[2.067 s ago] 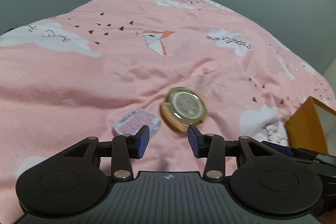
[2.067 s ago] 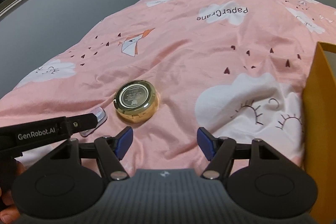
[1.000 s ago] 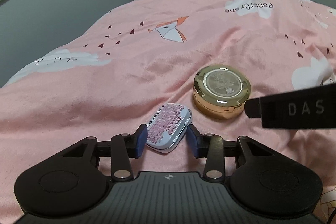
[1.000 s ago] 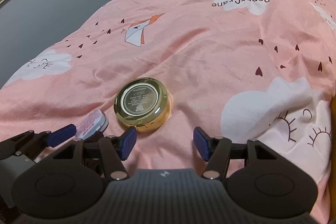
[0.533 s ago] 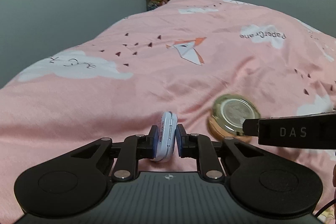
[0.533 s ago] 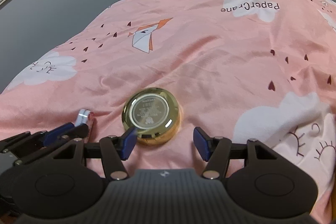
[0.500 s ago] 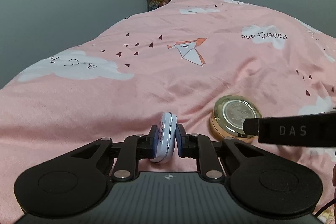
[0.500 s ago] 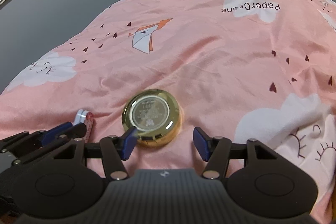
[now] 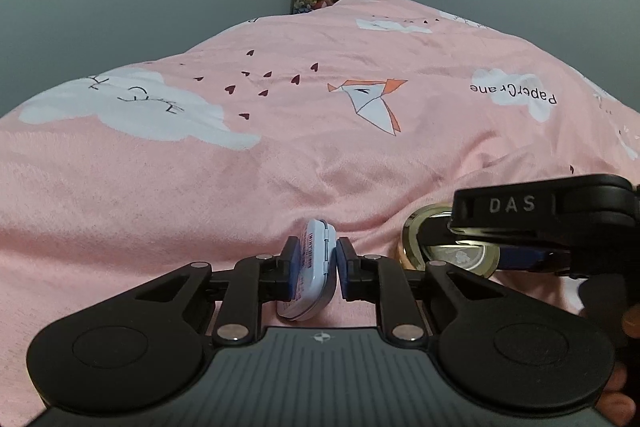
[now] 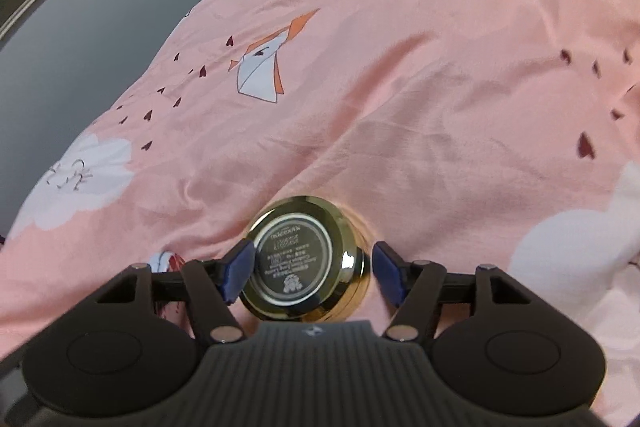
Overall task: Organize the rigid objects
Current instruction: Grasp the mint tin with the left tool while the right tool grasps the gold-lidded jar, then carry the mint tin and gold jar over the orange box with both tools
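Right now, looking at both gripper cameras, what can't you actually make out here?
- Small tin, left wrist view: its flat faces are covered by the left gripper pads.
- Gold compact, right wrist view: label print too small and blurred to read.
- Same compact, left wrist view: mostly hidden by the right gripper, whose jaws are opening.

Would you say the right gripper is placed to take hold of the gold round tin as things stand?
Probably yes. The right gripper has the gold round tin between its opening jaws, nothing lying between pads and tin. The left gripper, shut on the small flat tin, sits off to one side.
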`<control>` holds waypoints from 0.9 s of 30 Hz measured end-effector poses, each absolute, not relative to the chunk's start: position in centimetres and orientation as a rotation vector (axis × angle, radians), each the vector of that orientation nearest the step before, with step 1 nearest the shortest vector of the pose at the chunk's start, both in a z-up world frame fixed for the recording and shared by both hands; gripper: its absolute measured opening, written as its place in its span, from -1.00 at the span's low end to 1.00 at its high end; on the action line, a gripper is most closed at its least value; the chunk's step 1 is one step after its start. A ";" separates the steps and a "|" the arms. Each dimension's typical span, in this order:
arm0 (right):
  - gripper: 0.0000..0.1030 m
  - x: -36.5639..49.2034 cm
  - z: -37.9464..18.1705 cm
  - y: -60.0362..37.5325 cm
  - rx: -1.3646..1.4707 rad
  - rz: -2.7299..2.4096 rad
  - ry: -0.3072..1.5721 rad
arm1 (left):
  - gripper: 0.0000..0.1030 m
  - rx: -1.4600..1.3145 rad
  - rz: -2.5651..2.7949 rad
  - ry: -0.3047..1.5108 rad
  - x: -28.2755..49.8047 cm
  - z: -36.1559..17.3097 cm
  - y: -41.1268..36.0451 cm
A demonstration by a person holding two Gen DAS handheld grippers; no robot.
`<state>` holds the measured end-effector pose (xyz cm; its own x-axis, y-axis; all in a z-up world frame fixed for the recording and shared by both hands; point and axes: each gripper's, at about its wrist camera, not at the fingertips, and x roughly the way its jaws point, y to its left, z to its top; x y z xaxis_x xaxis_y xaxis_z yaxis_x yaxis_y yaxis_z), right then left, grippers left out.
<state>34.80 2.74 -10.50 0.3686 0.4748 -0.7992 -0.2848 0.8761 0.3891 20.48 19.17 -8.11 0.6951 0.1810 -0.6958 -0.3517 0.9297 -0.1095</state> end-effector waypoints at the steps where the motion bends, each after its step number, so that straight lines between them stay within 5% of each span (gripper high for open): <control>1: 0.25 35.1 -10.8 2.7 0.213 0.490 1.098 | -0.58 -0.247 0.300 0.746 20.5 -8.2 19.2; 4: 0.20 35.5 -11.2 3.0 0.237 0.488 1.111 | -0.58 -0.260 0.303 0.746 20.5 -8.2 19.3; 12: -0.33 33.6 -8.5 3.7 0.152 0.518 1.027 | -0.56 -0.261 0.297 0.759 20.5 -8.3 19.3; 27: -0.46 25.8 -3.7 0.0 -0.009 0.463 0.916 | -0.57 -0.161 0.123 0.808 17.8 -5.8 16.4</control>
<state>25.80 -0.03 -3.66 0.5178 0.3821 -0.7654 -0.3893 0.9019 0.1869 17.81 16.37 -5.81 0.6850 0.0476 -0.7270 -0.1707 0.9806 -0.0966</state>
